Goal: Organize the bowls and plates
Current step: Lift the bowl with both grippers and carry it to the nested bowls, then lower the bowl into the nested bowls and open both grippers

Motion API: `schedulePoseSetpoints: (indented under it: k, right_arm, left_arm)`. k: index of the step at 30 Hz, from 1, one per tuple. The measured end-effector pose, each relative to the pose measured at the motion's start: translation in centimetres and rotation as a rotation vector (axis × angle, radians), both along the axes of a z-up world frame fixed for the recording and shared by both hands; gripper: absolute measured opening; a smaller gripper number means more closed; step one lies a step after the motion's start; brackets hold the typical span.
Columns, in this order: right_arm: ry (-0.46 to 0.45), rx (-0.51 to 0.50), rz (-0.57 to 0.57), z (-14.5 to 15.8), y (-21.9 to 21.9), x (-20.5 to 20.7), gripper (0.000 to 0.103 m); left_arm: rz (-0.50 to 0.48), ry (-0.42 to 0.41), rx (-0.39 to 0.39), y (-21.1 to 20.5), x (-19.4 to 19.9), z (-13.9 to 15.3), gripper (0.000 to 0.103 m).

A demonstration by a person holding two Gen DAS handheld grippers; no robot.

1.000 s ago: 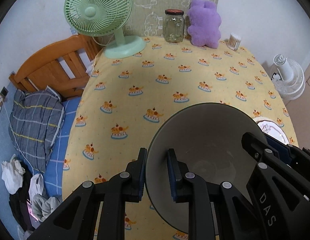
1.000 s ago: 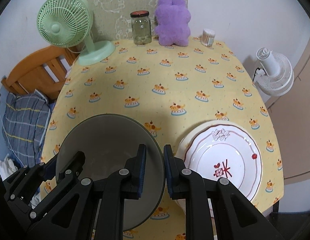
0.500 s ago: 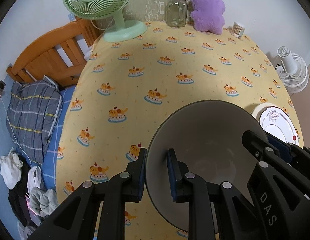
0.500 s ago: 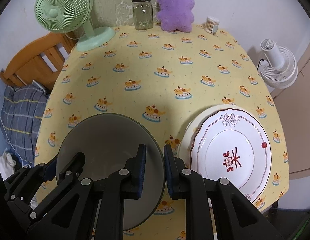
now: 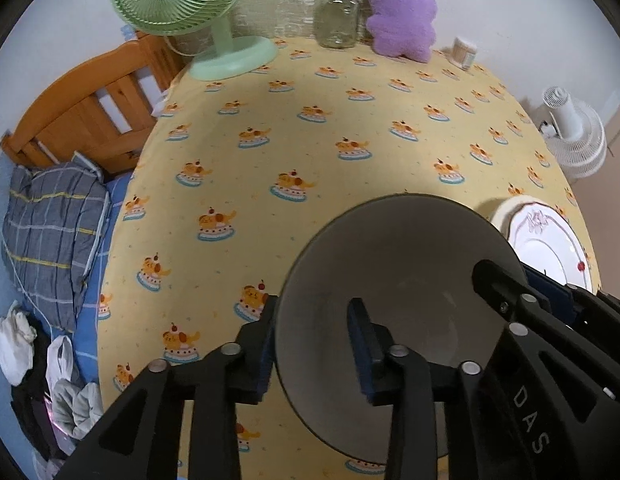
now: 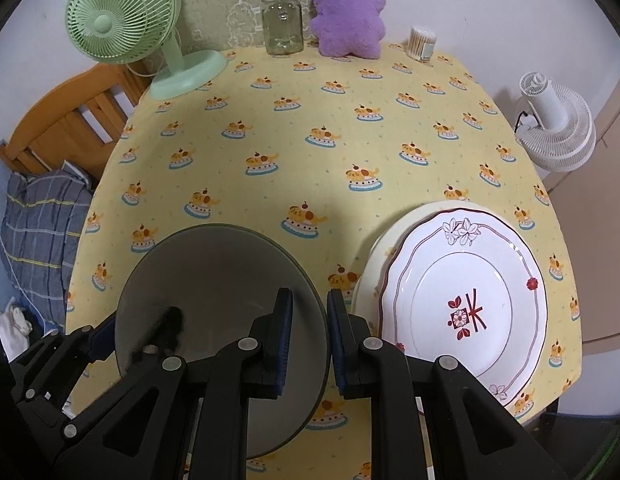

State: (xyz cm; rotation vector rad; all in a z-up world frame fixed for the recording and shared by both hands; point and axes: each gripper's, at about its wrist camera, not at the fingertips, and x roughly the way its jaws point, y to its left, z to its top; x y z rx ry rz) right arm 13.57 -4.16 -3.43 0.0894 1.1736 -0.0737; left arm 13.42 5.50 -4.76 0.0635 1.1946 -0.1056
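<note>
A grey bowl (image 5: pixel 402 280) hangs above the yellow tablecloth (image 5: pixel 310 152), held at its rim. My left gripper (image 5: pixel 310 344) has spread its jaws wide across the bowl's left rim; one pad sits outside, one inside. My right gripper (image 6: pixel 309 340) is shut on the bowl's (image 6: pixel 217 280) right rim. A white patterned plate (image 6: pixel 466 308) lies on a cream plate (image 6: pixel 374 248) at the table's right front, right beside the right gripper. The plates also show in the left wrist view (image 5: pixel 546 244).
A green desk fan (image 6: pixel 125 28), glass jar (image 6: pixel 281 20), purple plush toy (image 6: pixel 348 8) and small cotton-swab tub (image 6: pixel 422 42) stand along the table's far edge. A white floor fan (image 6: pixel 558 128) is off the right side. A wooden bed frame (image 5: pixel 89 116) and bedding are to the left.
My left gripper's jaws have opened apart from the bowl's rim. The right gripper stays clamped. Both views have shifted, showing more of the near table and plates.
</note>
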Motion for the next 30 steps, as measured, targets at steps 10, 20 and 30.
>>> schedulePoseSetpoints:
  k: [10, 20, 30]
  right_arm:
    - [-0.004, 0.010, 0.015, 1.1, -0.9, -1.0, 0.067]
    - [0.022, 0.092, 0.047, -0.4, -2.4, -0.2, 0.072]
    - [0.083, 0.207, 0.109, -3.1, -3.6, 1.7, 0.069]
  left_arm:
    - [-0.024, -0.001, -0.062, -0.5, -0.6, 0.6, 0.077]
    - [0.036, 0.021, -0.027, 0.0, -0.7, -0.1, 0.086]
    - [0.146, 0.067, 0.037, -0.2, -0.5, -0.6, 0.086]
